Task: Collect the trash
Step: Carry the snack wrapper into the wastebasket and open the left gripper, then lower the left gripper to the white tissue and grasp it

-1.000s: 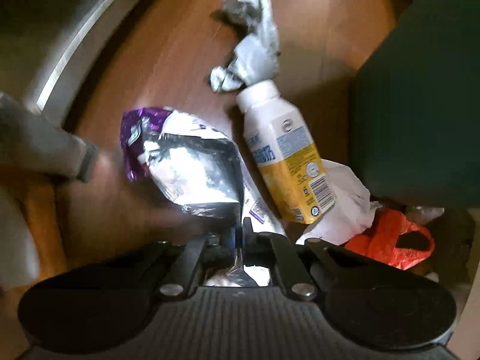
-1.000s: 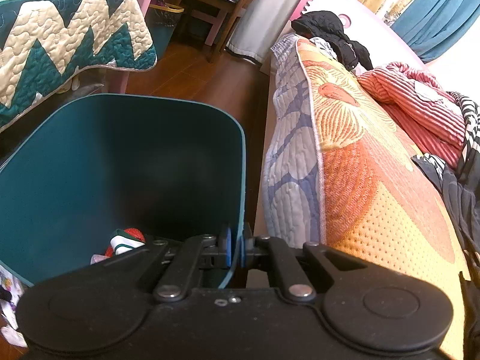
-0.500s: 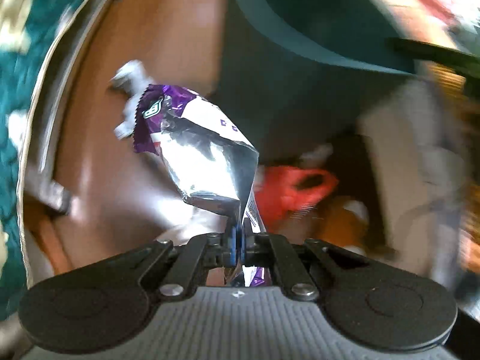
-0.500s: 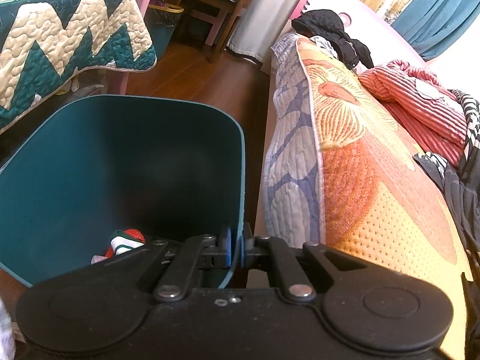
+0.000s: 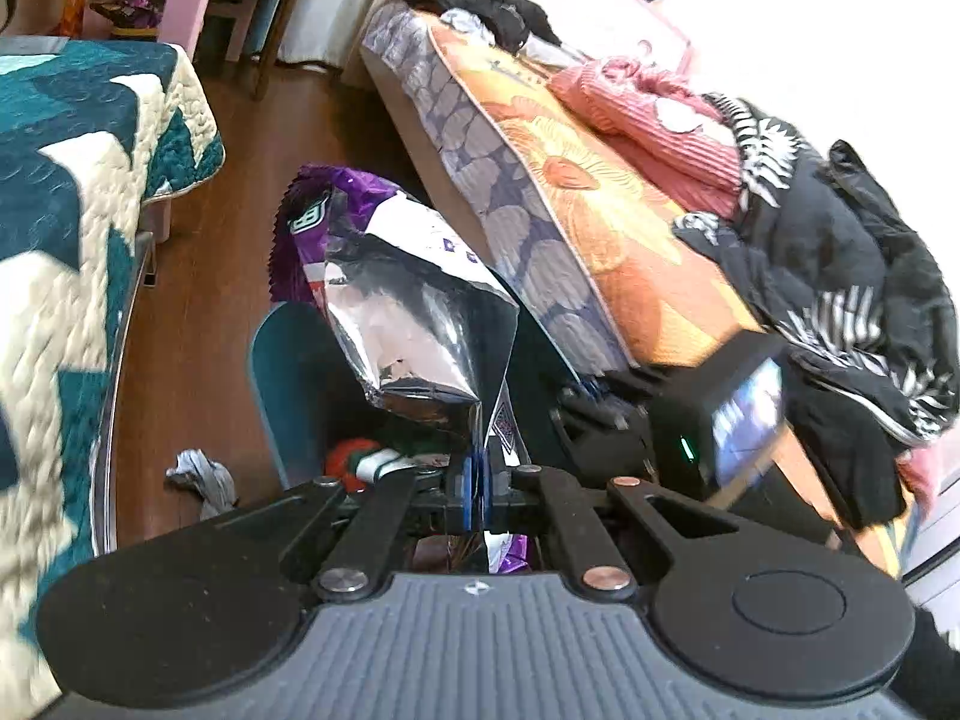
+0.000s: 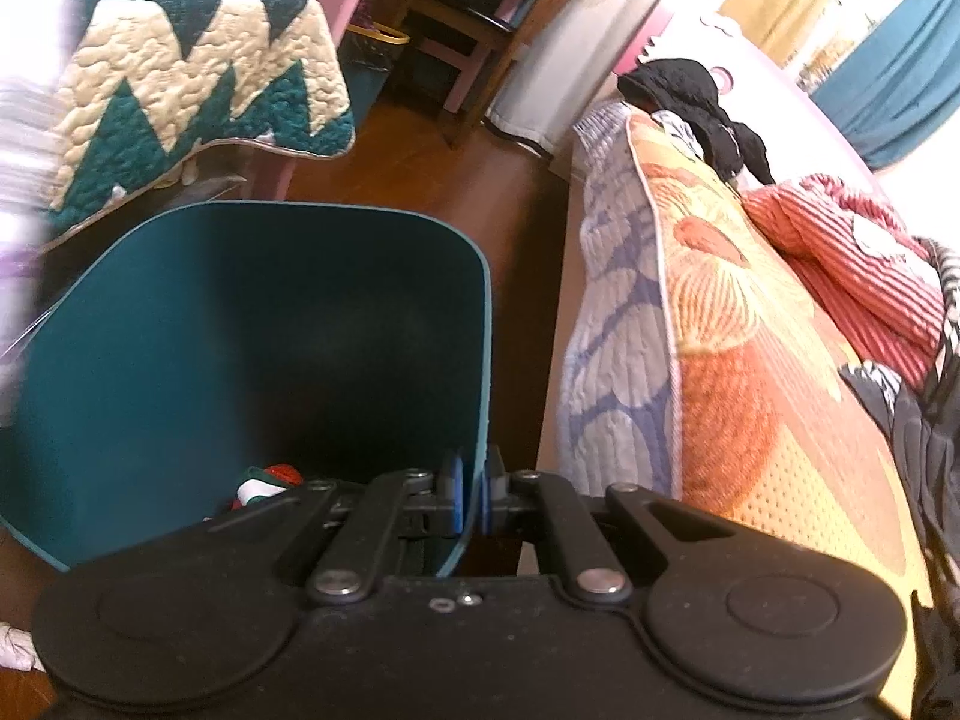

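My left gripper (image 5: 477,489) is shut on a purple and silver snack bag (image 5: 414,312) and holds it upright over the teal trash bin (image 5: 270,384). Red and white trash (image 5: 354,459) lies in the bin's bottom. My right gripper (image 6: 471,495) is shut on the bin's rim (image 6: 480,360) at its right side; the bin (image 6: 180,330) fills the left of the right wrist view, with red and white trash (image 6: 264,480) inside. The right gripper's body (image 5: 690,420) shows past the bag in the left wrist view.
A crumpled grey wrapper (image 5: 201,477) lies on the wood floor (image 5: 192,300) left of the bin. A teal and cream quilt (image 5: 60,240) hangs at the left. A bed (image 5: 600,210) with piled clothes runs along the right. A chair (image 6: 474,30) stands at the back.
My left gripper has lifted the snack bag off the floor and swung it up over the bin. The right gripper has kept its hold on the rim.
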A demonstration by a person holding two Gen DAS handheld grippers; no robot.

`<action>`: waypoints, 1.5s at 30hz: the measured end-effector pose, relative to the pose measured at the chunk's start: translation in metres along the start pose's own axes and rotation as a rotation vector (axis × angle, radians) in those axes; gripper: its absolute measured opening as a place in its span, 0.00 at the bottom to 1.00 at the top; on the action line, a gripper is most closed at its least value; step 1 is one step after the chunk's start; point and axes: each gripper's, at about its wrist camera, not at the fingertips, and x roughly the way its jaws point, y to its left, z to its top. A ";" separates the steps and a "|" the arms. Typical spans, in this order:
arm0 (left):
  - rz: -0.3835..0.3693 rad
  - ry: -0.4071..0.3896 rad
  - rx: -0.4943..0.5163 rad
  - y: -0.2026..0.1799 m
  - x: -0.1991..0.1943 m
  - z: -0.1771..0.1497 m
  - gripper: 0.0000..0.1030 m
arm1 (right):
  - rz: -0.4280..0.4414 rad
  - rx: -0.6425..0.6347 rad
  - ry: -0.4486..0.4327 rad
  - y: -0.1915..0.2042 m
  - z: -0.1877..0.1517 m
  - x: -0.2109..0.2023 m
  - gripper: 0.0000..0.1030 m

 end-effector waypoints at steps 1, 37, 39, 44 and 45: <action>0.018 0.012 0.009 0.000 0.012 0.006 0.03 | 0.000 -0.007 -0.003 0.002 0.001 -0.001 0.05; 0.175 0.160 0.035 0.009 0.131 -0.020 0.70 | 0.008 -0.034 -0.020 0.006 0.002 -0.005 0.05; 0.169 0.146 0.036 0.008 0.121 -0.020 0.70 | 0.008 -0.032 -0.018 0.005 0.002 -0.004 0.05; 0.138 0.105 0.058 0.003 0.089 -0.026 0.70 | 0.007 -0.027 -0.012 0.004 0.002 -0.002 0.05; 0.128 0.096 0.065 0.002 0.082 -0.028 0.70 | 0.007 -0.025 -0.011 0.004 0.002 -0.002 0.05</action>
